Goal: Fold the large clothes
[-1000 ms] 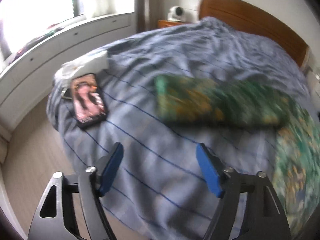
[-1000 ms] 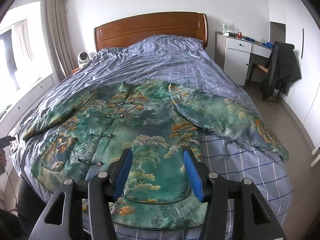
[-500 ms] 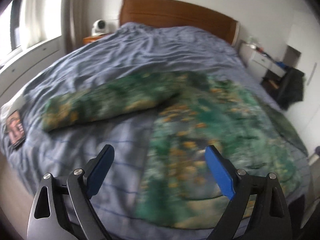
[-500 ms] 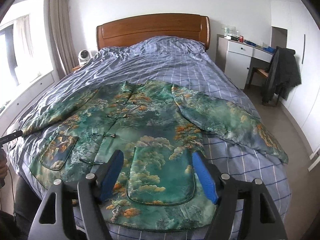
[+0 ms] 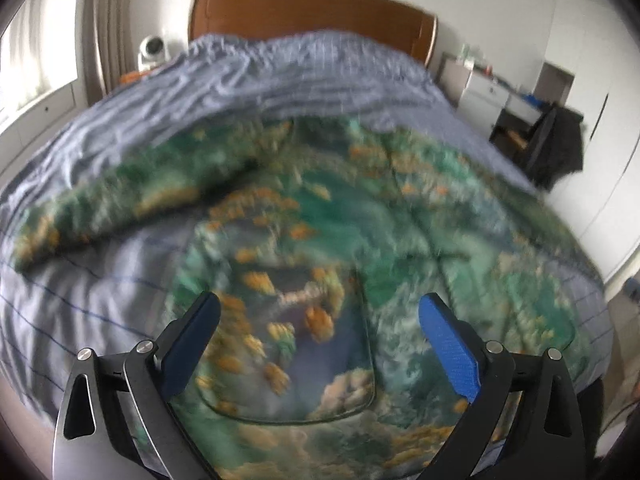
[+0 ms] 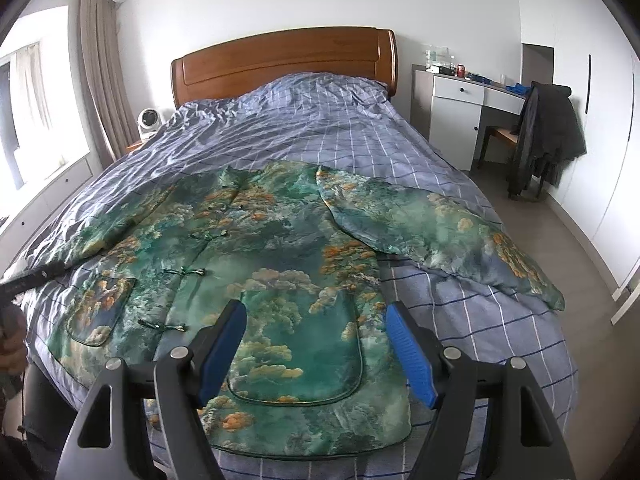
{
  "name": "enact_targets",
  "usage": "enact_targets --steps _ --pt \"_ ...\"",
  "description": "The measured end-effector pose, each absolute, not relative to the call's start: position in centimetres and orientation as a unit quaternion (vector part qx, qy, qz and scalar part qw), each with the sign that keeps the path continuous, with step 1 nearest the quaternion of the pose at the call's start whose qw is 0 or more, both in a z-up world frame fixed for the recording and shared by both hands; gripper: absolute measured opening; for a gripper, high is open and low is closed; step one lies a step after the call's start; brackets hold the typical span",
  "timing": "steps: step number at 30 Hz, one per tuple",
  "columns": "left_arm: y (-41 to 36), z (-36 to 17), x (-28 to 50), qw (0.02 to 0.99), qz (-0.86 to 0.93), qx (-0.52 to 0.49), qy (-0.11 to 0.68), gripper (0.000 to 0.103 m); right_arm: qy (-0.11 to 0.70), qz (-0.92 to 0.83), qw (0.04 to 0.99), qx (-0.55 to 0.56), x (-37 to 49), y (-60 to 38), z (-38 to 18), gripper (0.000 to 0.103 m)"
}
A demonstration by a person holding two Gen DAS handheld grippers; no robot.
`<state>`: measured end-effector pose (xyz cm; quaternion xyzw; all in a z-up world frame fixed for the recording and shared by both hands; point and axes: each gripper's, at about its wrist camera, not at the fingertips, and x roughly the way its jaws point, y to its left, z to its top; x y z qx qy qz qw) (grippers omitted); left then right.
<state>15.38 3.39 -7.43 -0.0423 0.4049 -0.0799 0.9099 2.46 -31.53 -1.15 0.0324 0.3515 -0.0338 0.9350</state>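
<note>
Wrinkled checked bedspread [image 6: 400,152] | silky green jacket [image 6: 280,264] flat | left gripper [image 5: 319,312] opening, empty | right gripper [image 6: 316,322] parted, empty

Green jacket [image 6: 256,256] with orange cloud print lies on a blue checked duvet [image 6: 328,136].

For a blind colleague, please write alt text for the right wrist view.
A green patterned jacket lies flat, sleeves spread, on a blue checked bed. The open, empty right gripper hovers above its lower hem.
</note>
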Motion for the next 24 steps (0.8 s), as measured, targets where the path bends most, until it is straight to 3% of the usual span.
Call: enact_targets --steps 8,24 --pt "0.9 -14.3 15.5 0.876 -0.081 0.010 0.476 0.100 0.361 -0.050 0.931 0.033 2.5 -32.7 -2.1 0.074" --pt "-0.5 -15.6 14.8 0.881 -0.072 0.072 0.462 0.103 0.430 -0.071 0.899 0.031 3.4 -33.7 -7.5 0.074"
